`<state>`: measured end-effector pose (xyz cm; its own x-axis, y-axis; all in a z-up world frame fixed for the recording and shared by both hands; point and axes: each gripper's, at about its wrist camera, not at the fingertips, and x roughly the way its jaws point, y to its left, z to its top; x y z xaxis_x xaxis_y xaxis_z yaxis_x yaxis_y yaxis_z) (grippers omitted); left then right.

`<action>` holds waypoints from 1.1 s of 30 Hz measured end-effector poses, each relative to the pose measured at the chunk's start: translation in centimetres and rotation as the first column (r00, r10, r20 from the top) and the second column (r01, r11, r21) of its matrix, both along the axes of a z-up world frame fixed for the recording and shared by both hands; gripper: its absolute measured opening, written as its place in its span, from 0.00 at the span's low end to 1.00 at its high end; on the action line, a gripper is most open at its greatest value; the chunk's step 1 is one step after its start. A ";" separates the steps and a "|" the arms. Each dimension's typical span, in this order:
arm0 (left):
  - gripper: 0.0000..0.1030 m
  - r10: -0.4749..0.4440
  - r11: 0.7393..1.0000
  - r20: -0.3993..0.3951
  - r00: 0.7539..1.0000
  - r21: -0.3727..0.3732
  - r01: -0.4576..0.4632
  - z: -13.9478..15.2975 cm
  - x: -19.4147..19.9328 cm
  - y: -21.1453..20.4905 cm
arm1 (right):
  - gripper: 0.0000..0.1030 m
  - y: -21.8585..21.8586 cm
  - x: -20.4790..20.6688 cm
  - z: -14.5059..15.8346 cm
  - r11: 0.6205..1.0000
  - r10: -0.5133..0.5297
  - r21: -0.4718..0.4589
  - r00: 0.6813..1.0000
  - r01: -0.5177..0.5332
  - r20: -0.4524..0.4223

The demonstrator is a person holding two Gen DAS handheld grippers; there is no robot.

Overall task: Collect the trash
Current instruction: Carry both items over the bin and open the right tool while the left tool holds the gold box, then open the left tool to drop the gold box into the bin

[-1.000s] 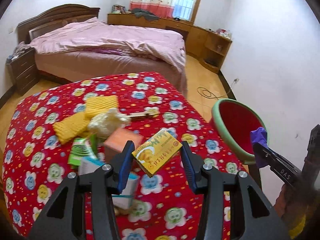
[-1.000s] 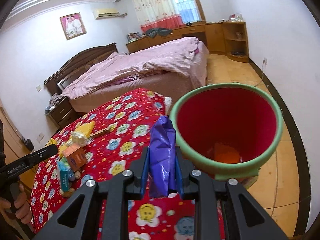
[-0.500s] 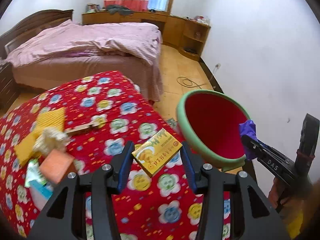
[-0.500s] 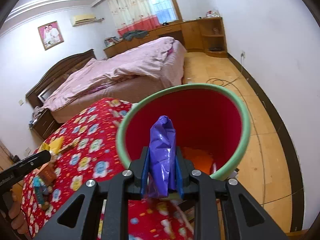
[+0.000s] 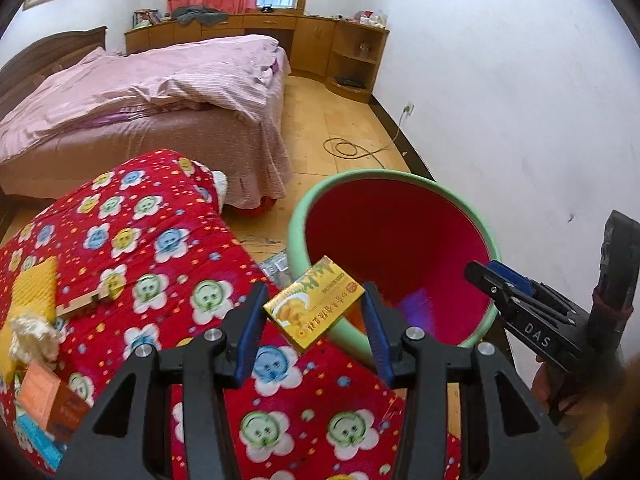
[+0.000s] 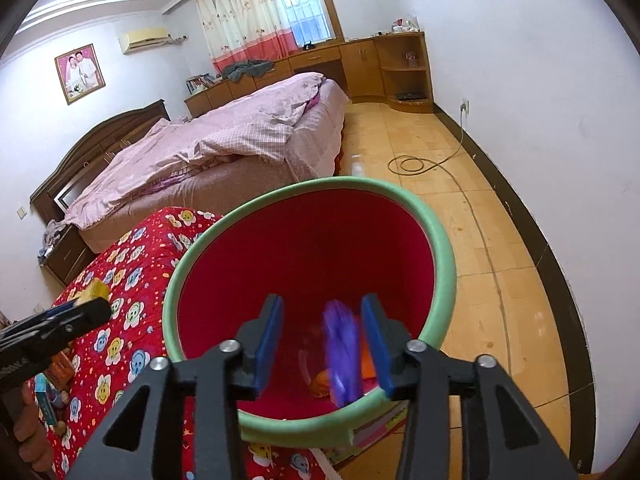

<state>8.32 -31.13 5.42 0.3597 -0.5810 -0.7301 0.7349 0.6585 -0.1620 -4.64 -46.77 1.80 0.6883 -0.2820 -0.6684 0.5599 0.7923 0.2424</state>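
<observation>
The left gripper point(image 5: 312, 320) clamps a light, stiff yellow box point(image 5: 314, 309) by its ends, at the bin point(image 5: 394, 178) rim. The right gripper point(image 6: 322, 344) jaws are opening; the limp purple wrapper point(image 6: 340, 356) drops free.

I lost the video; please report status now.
Right gripper opening, purple wrapper dropping into red bin. Left gripper holds yellow box. Nothing blocking.

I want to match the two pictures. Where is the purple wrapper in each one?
Left wrist view: the purple wrapper lies low inside the red bin, right of the yellow box held in the left tongs.
Right wrist view: the purple wrapper is a blur dropping between the opening right tongs, no longer pinched.
Shared landmark: the bin's green rim.
</observation>
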 end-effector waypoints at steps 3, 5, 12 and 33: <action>0.46 -0.015 1.000 -0.005 1.000 0.004 0.015 -0.4 0.1 -1.0 | 0.45 -0.1 -0.1 0.0 1.000 -0.002 -0.001 1.000 0.002 0.002; 0.46 -0.027 1.000 -0.011 1.000 0.006 0.027 -0.7 0.2 -1.7 | 0.46 -0.2 -0.3 0.1 1.000 -0.003 0.002 1.000 0.003 0.008; 0.46 -0.091 0.996 -0.013 0.996 0.002 0.091 -1.5 -0.2 -4.1 | 0.48 -0.6 -1.9 0.3 0.999 -0.033 0.002 0.999 0.033 0.033; 0.54 -0.041 0.999 -0.007 0.999 0.004 0.041 -0.6 -1.3 -2.3 | 0.56 0.5 -4.6 1.2 0.998 -0.051 0.026 0.997 0.049 0.053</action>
<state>7.06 -33.44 4.84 0.3307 -0.5919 -0.7350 0.7600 0.6288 -0.1645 -9.21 -46.30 3.05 0.7087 -0.3009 -0.6381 0.5844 0.7571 0.2921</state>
